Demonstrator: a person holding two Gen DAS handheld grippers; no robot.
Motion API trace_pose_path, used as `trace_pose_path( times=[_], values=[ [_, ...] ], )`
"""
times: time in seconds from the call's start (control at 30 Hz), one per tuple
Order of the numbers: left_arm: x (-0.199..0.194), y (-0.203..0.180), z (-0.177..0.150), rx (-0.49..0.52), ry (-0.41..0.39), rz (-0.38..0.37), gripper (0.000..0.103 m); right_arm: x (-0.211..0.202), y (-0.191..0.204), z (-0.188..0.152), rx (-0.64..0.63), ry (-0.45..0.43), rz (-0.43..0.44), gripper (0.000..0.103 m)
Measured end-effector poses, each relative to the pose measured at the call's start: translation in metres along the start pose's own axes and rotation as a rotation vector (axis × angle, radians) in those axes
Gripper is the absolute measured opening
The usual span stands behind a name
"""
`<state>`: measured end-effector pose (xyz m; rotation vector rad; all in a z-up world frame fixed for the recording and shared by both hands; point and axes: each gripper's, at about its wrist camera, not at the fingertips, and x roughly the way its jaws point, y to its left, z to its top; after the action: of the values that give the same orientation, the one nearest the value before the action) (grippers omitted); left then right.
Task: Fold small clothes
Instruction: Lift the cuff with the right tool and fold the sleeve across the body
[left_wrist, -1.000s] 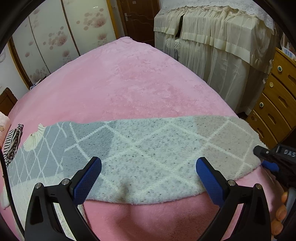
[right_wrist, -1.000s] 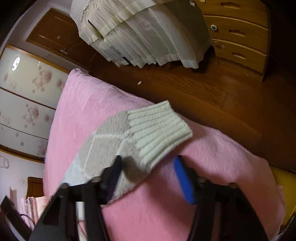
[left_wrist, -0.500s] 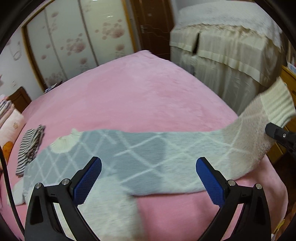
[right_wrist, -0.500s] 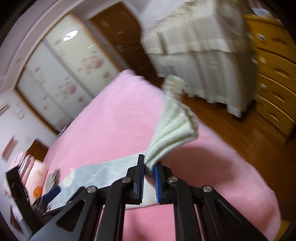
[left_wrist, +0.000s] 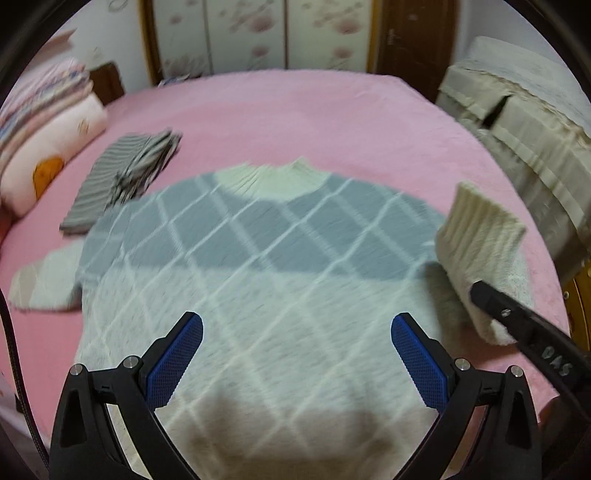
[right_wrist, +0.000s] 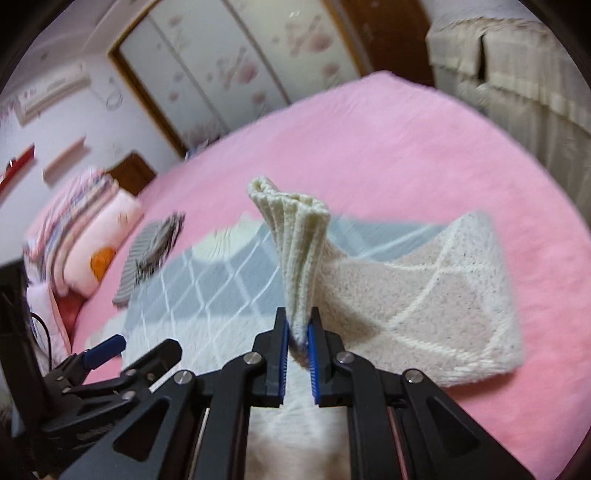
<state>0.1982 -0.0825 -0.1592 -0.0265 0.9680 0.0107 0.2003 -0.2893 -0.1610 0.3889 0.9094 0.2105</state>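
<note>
Pinching the ribbed cuff (right_wrist: 291, 236) of a small knitted sweater (left_wrist: 258, 288), the right gripper (right_wrist: 297, 332) is seen with its blue fingers (right_wrist: 283, 354) pressed together on the bunched knit, the jaws having just been closing on it. The sleeve (right_wrist: 436, 295) is lifted and doubled back over the body of the garment, which is spread flat on the pink bed (left_wrist: 295, 110). Nearest the lens in the left wrist view, the left gripper (left_wrist: 295, 354) is held above the sweater's lower half, its fingers (left_wrist: 173, 362) spread wide with nothing caught between them.

Judged from this, a sleeve fold is in hand: the right sleeve is being carried inward across the chest. The next move calls for the cuff to be laid down flat on the grey diamond pattern and released without dragging the body out of line; the opposite sleeve (left_wrist: 40, 284), lying out on the far side, is not yet folded.

Farther off, a folded striped garment (left_wrist: 122, 184) rests just beside the sweater's shoulder. A stack of pillows and bedding (left_wrist: 44, 122) is seen at the bed's edge, and flowered wardrobe doors (left_wrist: 258, 33) close the background.
</note>
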Motion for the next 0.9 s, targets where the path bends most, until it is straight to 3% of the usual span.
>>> trace_pose_path(
  times=[0.13, 0.3, 0.5, 0.57, 0.7, 0.9],
  values=[
    [0.010, 0.019, -0.008, -0.027, 0.018, -0.028, 0.102, 0.035, 0.026, -0.014, -0.033, 0.059, -0.031, 0.011],
    [0.017, 0.029, -0.010, -0.046, 0.033, -0.098, 0.102, 0.056, 0.031, -0.030, -0.042, 0.140, -0.063, 0.028],
    [0.029, 0.037, -0.009, -0.099, 0.074, -0.194, 0.102, 0.028, 0.034, -0.044, -0.071, 0.095, -0.044, 0.043],
    [0.034, 0.037, -0.011, -0.137, 0.100, -0.262, 0.101, 0.012, 0.035, -0.049, -0.100, 0.064, -0.069, 0.043],
    [0.047, 0.031, -0.014, -0.197, 0.164, -0.381, 0.090, -0.020, 0.028, -0.066, -0.125, 0.015, -0.129, 0.043],
    [0.066, 0.009, -0.015, -0.255, 0.204, -0.469, 0.088, -0.050, 0.009, -0.088, -0.085, -0.014, -0.152, 0.043]
  ],
)
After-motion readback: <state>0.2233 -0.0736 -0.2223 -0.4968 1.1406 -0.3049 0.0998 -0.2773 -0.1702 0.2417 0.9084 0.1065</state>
